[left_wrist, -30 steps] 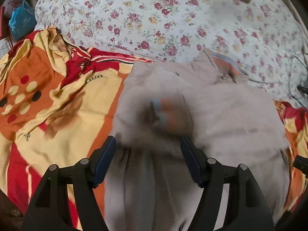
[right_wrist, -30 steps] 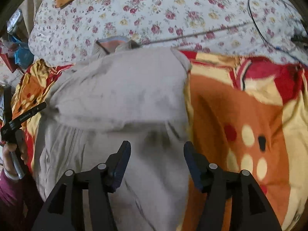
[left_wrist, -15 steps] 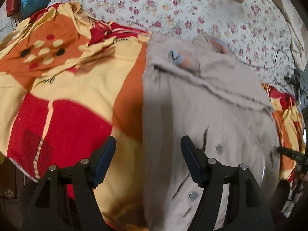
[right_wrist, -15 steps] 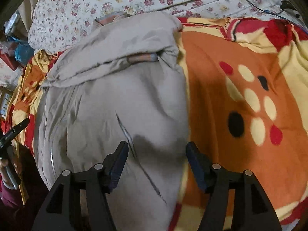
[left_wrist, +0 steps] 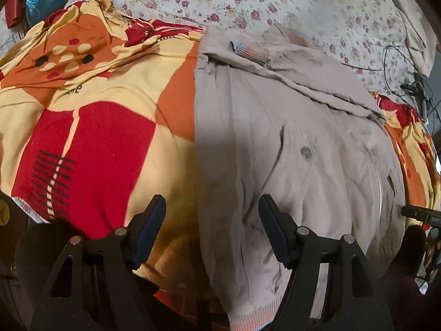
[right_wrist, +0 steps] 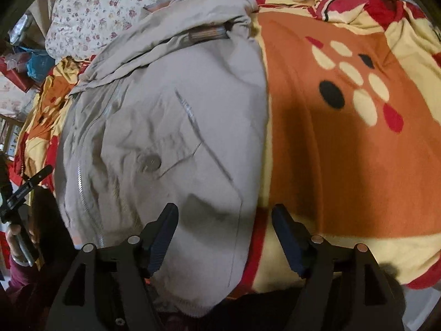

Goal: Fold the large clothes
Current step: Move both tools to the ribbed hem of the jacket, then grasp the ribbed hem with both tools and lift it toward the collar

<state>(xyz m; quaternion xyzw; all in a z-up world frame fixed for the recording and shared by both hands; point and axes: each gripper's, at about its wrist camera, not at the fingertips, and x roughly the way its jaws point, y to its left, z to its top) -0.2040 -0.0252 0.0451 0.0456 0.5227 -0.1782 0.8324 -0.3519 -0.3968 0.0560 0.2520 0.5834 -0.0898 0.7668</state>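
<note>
A large beige zip jacket [left_wrist: 289,143] lies flat on the bed, front up, with both sleeves folded across the chest and a striped cuff [left_wrist: 248,52] showing. It also shows in the right wrist view [right_wrist: 171,127], with its cuff [right_wrist: 206,34] near the top. My left gripper [left_wrist: 212,229] is open and empty above the jacket's lower left edge. My right gripper [right_wrist: 224,234] is open and empty above the jacket's lower right edge, near the hem.
The jacket rests on an orange, red and yellow blanket [left_wrist: 96,115] over a floral sheet [left_wrist: 275,0]. Cables [left_wrist: 399,63] lie at the far right. A blue bag [left_wrist: 41,0] sits at the far left. The bed's near edge is just below both grippers.
Both grippers have pulled back from the folded sleeves toward the jacket's hem end. Both stay open and empty. The sleeves stay folded across the chest.
</note>
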